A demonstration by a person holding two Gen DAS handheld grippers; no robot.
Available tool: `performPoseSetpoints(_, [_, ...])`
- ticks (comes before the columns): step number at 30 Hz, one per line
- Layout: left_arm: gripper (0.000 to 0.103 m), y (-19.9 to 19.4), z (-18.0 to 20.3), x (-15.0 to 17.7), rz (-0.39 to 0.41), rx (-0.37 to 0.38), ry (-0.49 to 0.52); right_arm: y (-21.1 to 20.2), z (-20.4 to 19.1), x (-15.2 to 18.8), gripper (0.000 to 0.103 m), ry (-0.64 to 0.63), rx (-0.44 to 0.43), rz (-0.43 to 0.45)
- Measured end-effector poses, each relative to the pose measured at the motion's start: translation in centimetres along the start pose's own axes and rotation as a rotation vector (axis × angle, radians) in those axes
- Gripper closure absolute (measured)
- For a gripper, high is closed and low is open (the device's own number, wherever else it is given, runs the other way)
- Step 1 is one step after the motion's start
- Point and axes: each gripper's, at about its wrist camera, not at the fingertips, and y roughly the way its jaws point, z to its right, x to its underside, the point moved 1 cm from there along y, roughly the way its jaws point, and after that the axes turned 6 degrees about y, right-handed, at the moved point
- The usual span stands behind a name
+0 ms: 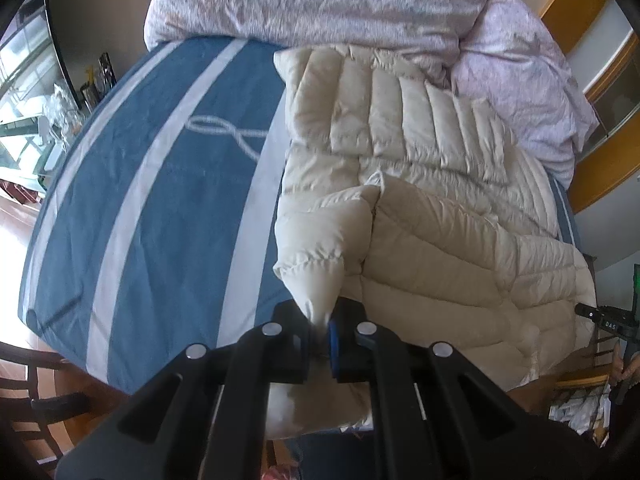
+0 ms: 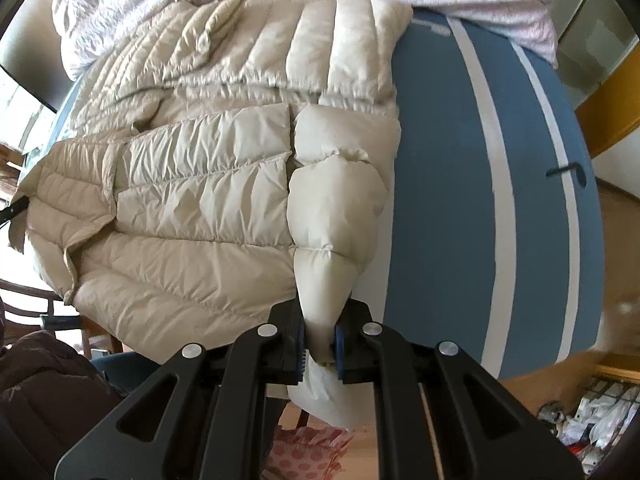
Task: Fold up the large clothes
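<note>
Left hand-held gripper [image 1: 320, 334]: black, with blue pads; its jaws are pinched tight on a bunched corner of the puffer jacket [image 1: 432, 216], seen from the left wrist camera.

Right hand-held gripper [image 2: 320, 344]: same build; its jaws are clamped on another gathered edge of the jacket, which tapers to a narrow neck between the pads and puffs out again below them.

Jacket: cream, quilted in horizontal channels, spread across the bed. Both gripped corners are pulled up off the bedspread toward the cameras (the fabric rises in a cone to each gripper), while the rest lies flat.

Bedspread [image 1: 160, 200]: blue with pale stripes and a knot-like white rope motif; it is bare beside the jacket.

Duvet [image 1: 320, 0]: pale pink, crumpled, heaped at the far end of the bed, touching the jacket's far edge.

Edges of view: dark wooden chair [image 1: 32, 392] near the bed's near corner; wooden floor; a pink spotted item [image 2: 308, 456] below the right gripper, possibly a bag, too cropped to tell.
</note>
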Motion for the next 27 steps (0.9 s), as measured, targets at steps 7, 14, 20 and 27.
performPoseSetpoints(7, [0.096,0.0,0.3,-3.3,0.043,-0.015,-0.003,-0.1,0.6,-2.9,0.092,-0.022,-0.008,0.025])
performPoseSetpoints(14, [0.096,0.4,0.5,-7.2,0.08,-0.019,-0.016,0.2,0.7,-6.4,0.092,-0.025,-0.038,0.035])
performPoseSetpoints(20, [0.095,1.3,-0.2,-10.8,0.081,0.022,-0.075,0.6,2.2,-10.6,0.092,0.092,-0.192,-0.006])
performPoseSetpoints(27, [0.094,3.7,-1.1,-16.4,0.063,0.056,-0.153,2.2,5.0,-16.4,0.092,0.34,-0.402,-0.059])
